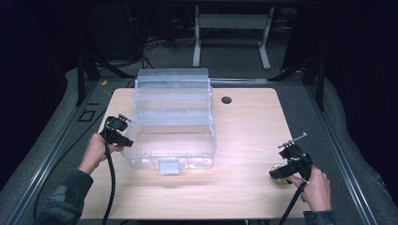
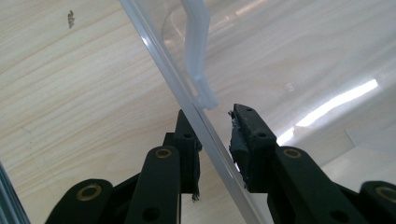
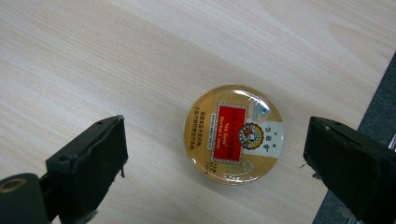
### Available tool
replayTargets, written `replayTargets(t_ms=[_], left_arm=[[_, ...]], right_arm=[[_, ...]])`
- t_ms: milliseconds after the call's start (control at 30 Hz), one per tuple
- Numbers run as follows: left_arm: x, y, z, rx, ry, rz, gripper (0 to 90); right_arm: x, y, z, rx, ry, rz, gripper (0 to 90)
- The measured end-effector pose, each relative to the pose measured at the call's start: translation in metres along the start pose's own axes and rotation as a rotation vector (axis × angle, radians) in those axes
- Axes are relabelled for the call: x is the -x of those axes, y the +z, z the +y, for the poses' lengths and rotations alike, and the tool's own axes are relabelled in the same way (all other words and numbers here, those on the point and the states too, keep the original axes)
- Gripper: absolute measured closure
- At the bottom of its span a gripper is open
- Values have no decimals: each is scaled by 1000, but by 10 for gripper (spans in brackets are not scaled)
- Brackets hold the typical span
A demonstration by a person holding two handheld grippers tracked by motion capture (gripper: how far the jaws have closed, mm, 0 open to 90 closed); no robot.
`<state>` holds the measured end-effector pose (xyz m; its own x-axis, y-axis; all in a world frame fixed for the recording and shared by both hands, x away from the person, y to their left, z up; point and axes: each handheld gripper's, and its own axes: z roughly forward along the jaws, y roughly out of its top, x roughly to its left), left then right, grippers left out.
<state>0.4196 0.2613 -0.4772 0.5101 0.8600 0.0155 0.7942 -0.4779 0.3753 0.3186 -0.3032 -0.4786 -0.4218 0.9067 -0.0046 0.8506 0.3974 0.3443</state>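
— Box (image 1: 171,119), clear plastic, sits upper centre of the worktop (image 1: 244,140); its left wall runs between the slightly parted jaws of the left gripper (image 2: 215,122).
— And lower right?
— Round gold tin (image 3: 234,134) lies flat between the right gripper (image 3: 215,149)'s wide-spread jaws, untouched.

Light wooden table (image 1: 244,140) with round cable hole (image 1: 226,100), white desk frame (image 1: 232,28) behind
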Motion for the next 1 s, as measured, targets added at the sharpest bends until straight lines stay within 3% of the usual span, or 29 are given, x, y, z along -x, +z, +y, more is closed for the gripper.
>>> replayTargets(t_ms=[400, 1000], left_arm=[[29, 4, 11, -3, 46, -7, 702], [79, 10, 30, 2, 94, -13, 695]], right_arm=[[1, -7, -2, 11, 3, -9, 56], [4, 5, -10, -5, 26, 14, 57]])
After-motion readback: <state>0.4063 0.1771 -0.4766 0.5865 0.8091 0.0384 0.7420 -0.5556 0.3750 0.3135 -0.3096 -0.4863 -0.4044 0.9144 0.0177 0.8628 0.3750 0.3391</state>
